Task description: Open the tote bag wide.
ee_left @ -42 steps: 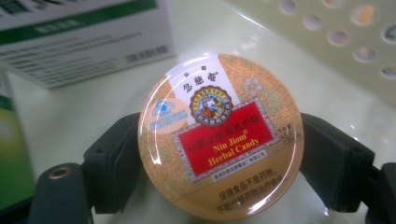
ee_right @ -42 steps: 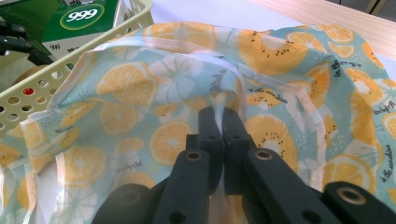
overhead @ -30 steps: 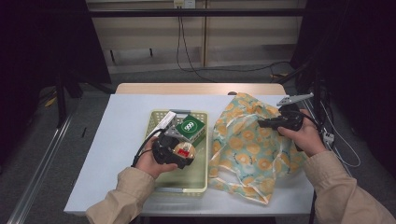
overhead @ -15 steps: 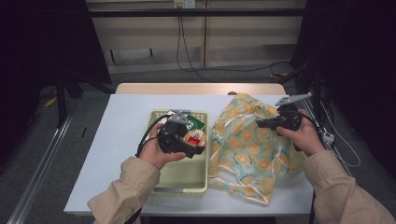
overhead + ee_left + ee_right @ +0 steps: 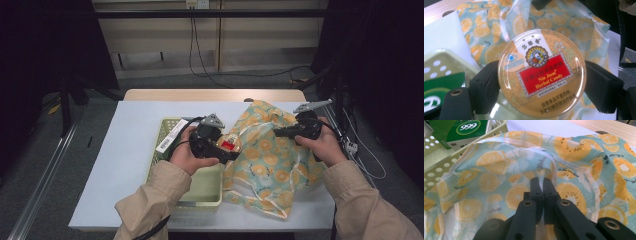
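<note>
Left sleeve: a beige sleeve comes up from the near edge in the high view, hand wrapped round the left gripper (image 5: 231,150)
Left gripper: jaws clamped on either side of a round orange tin of herbal candy with a red label (image 5: 541,75), pads pressing its rim left and right
Candy tin: held up in the air, label face toward the left gripper's camera, above the right-hand edge of the basket and right beside the bag's open mouth
Basket: a pale green perforated plastic basket (image 5: 207,192) sits on the table under the left hand, with a green box marked 999 (image 5: 465,130) lying in it, and a flat white-labelled packet (image 5: 170,137) at its far left corner
Right gripper: black jaws of the right gripper (image 5: 542,188) squeezed tight together, pinching the white-trimmed hem of the bag and holding it lifted
Bag: a light blue fabric bag printed with orange slices (image 5: 265,170), spread over the right half of the table, its mouth raised toward the tin
Table: a white tabletop (image 5: 130,150) with a wooden strip at its far edge
</note>
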{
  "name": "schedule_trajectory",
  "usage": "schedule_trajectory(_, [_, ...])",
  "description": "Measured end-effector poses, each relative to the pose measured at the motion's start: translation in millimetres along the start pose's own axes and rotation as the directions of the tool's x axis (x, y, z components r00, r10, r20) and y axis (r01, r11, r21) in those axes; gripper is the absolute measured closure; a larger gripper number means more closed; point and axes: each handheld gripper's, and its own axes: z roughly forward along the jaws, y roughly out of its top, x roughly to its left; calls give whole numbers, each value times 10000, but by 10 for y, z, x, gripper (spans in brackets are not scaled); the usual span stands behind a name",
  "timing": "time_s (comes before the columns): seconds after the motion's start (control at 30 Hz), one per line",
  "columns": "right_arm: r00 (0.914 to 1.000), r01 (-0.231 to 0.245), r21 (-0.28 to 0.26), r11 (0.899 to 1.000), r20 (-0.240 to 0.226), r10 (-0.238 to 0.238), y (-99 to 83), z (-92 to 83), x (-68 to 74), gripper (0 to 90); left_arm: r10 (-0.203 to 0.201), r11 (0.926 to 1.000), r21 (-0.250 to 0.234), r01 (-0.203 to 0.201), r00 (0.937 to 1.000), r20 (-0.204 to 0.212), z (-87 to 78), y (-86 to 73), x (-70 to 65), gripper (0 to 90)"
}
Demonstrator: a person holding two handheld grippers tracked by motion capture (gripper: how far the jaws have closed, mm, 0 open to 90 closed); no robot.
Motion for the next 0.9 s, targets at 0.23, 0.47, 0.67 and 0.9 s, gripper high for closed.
schedule_trajectory(0.23, [10000,-64,-61,10000,-13,64,1,-7,-11,895,-63,10000,-69,64,10000,62,126,79,-17,208])
schedule_trajectory(0.47, [10000,-68,-61,10000,7,68,10,-9,-3,895,-24,9999,-161,27,9998,208,217,151,-42,208])
schedule_trajectory(0.67, [9999,-97,-46,9999,-30,97,19,18,-10,895,-77,9999,-146,81,9995,294,310,176,-62,208])
schedule_trajectory(0.9, [9999,-106,-11,9999,29,106,34,5,-10,895,54,10000,-32,-53,9982,590,489,232,-143,208])
